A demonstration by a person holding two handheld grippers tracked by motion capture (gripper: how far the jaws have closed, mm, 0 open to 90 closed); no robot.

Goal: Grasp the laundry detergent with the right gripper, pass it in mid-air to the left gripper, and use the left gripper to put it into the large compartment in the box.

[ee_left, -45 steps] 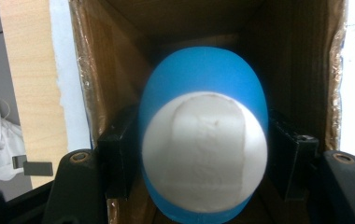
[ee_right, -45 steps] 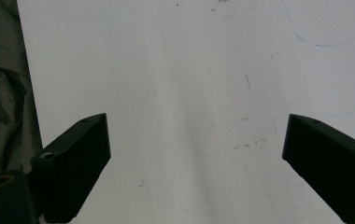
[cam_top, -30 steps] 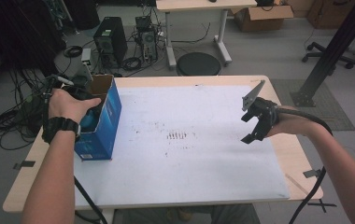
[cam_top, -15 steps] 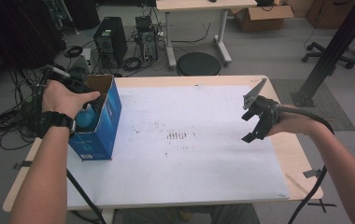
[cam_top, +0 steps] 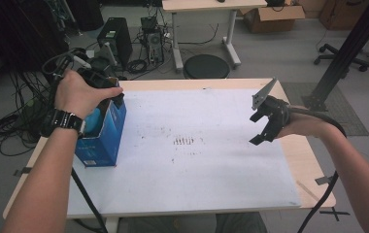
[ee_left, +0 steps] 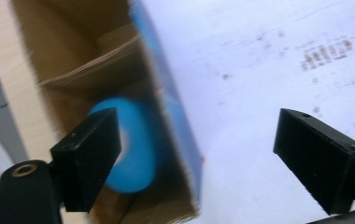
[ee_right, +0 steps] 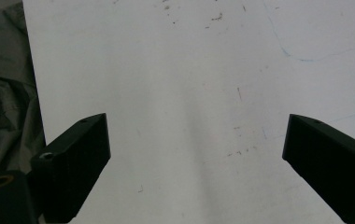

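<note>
Two grippers, both empty. Left gripper (ee_left: 199, 154) over the open blue box (cam_top: 106, 138) at the table's (cam_top: 309, 165) left edge, jaws just spread wide, blue ball (ee_left: 131, 142) lying loose inside. Best lifted straight up, clear of the cardboard flaps. Right gripper (cam_top: 265, 124) parked open above the white mat (cam_top: 197, 174).

Grippers: two, the left gripper (cam_top: 106, 90) and the right gripper (cam_top: 265, 124)
Hands: two, the left hand (cam_top: 78, 94) and the right hand (cam_top: 301, 127)
Boxes on the table: one, a blue box (cam_top: 106, 133), open on top
Balls: one, a blue ball (ee_left: 131, 144) in the box
Tables: two, the near table (cam_top: 309, 170) and a far table (cam_top: 207, 6)
White sheets: one sheet (cam_top: 197, 170)
Stools: one black stool (cam_top: 207, 66)
Watches: one watch (cam_top: 67, 121)
Cardboard boxes on the floor: one carton (cam_top: 275, 17)
</note>
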